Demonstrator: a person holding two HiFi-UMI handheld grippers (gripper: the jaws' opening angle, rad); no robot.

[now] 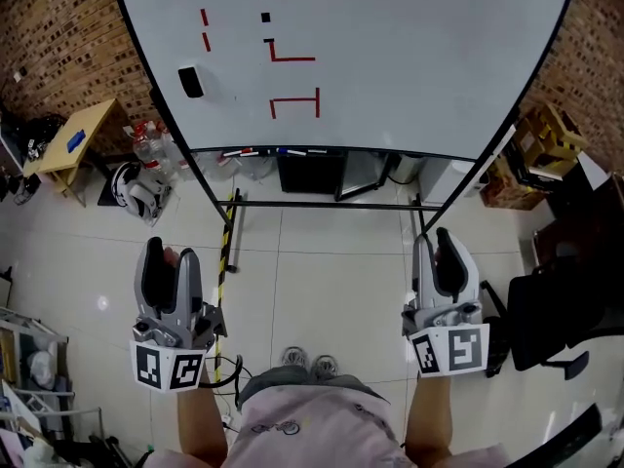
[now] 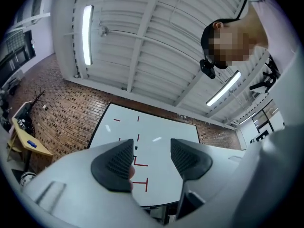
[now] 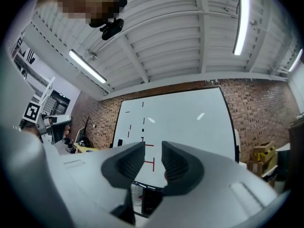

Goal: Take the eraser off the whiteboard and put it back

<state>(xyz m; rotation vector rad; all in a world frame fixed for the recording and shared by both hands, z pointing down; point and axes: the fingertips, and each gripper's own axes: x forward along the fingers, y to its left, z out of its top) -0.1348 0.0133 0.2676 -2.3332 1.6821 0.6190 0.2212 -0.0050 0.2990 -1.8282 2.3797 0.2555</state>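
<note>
Evidently nothing done: eraser (image 1: 191, 82) on whiteboard (image 1: 409, 66), well apart from left hand-held gripper (image 1: 171, 257) and right hand-held gripper (image 1: 436, 248), both spread, empty.

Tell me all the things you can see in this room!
whiteboard: one, white with a black frame, straight ahead on a stand
eraser: one, black, on the whiteboard's left side
drawn lines: several, red, upper middle of the whiteboard
brick wall: one, brown, behind the whiteboard
table: one, light wood, far left
chair: one, black, far right
shoes: two, grey, bottom middle
left gripper: one, grey, open, empty
right gripper: one, grey, open, empty
</note>
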